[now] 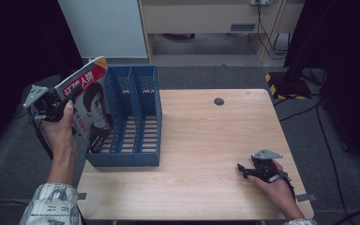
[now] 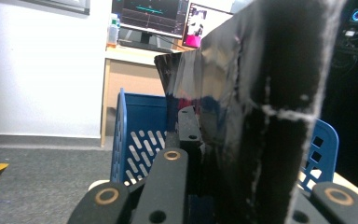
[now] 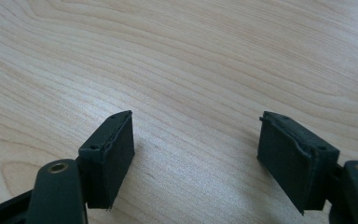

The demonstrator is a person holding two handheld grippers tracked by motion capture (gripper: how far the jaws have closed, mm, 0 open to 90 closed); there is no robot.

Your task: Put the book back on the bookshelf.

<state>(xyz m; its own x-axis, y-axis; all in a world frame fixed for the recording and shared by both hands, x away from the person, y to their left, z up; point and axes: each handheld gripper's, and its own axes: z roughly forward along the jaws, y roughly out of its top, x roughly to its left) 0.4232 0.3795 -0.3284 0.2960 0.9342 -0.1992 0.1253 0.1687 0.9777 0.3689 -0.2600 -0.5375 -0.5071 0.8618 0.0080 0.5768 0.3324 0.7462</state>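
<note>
One magazine (image 1: pixel 90 101), one blue file rack (image 1: pixel 131 119) with three slots, and two tools — that is the whole count on and around my bench (image 1: pixel 206 140).

The bench is pale wood with a clear grain, and a small dark round cap (image 1: pixel 219 101) sits in its far edge. Grey carpet runs around it. Beyond stand a white cabinet (image 1: pixel 105 26) and a light wooden desk (image 1: pixel 201 18) with cables hanging down; a black-and-yellow striped strip (image 1: pixel 274 84) lies on the floor at the right. From my left tool view I see monitors (image 2: pixel 168 18) on a desk behind the rack.

My left tool (image 1: pixel 70 96) is clamped shut on the magazine, near its upper end. I hold it tilted at the left end of the rack, its lower corner down in the leftmost slot against the rack's outer wall, the top leaning out to the left. The cover is glossy, with a red band and white lettering at the top and a portrait below. Close up, its dark shiny surface (image 2: pixel 242 93) stands between my jaws.

My right tool (image 1: pixel 243 169) rests low at the near right of the bench, well apart from the rack — its jaws stand open with bare wood between them.
</note>
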